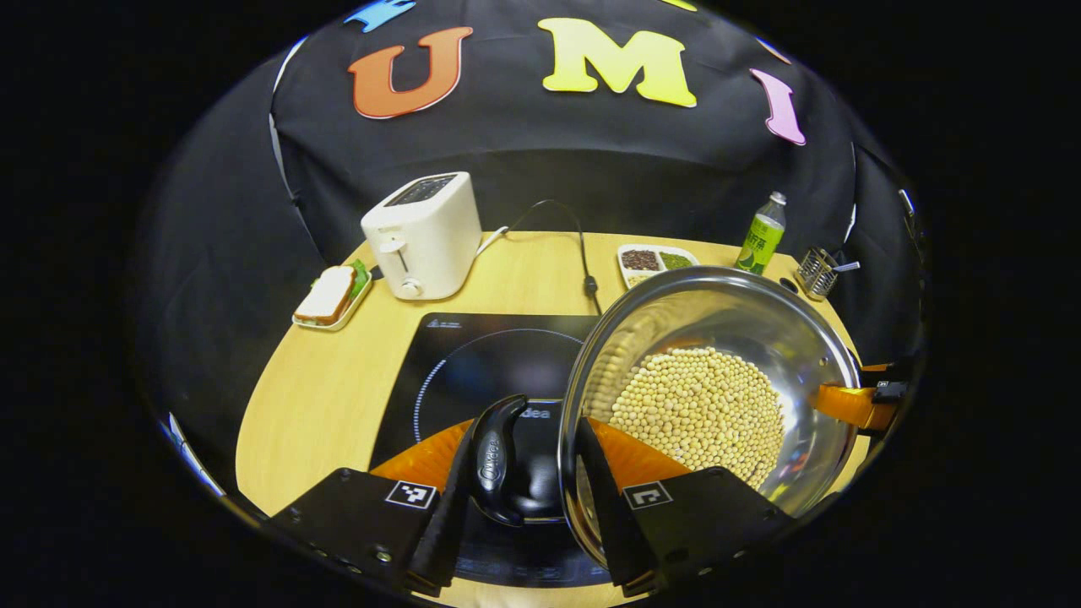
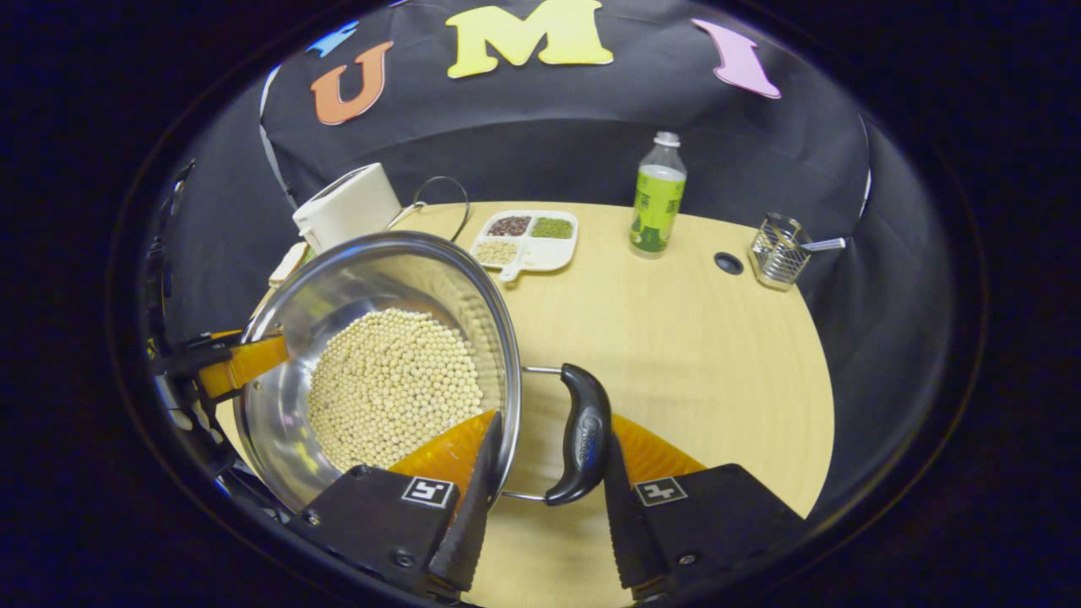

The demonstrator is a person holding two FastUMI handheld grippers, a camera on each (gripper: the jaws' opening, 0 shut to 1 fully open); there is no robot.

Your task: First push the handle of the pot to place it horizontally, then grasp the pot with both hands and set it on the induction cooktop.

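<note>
Table [image 1: 338, 371] mid-frame: we keep pot [image 1: 709, 397] level w/ both grippers [image 1: 524, 473] [image 2: 549, 456], jaws straddling its handles, grip unclear, lower onto cooktop [image 1: 473, 355].

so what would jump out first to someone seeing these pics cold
The shiny steel pot full of pale beans dominates, held between two grippers: the left gripper straddles one black side handle over the black induction cooktop, and the right gripper straddles the other handle. Behind stand a white toaster at the table's back left and a green bottle at back right.
</note>
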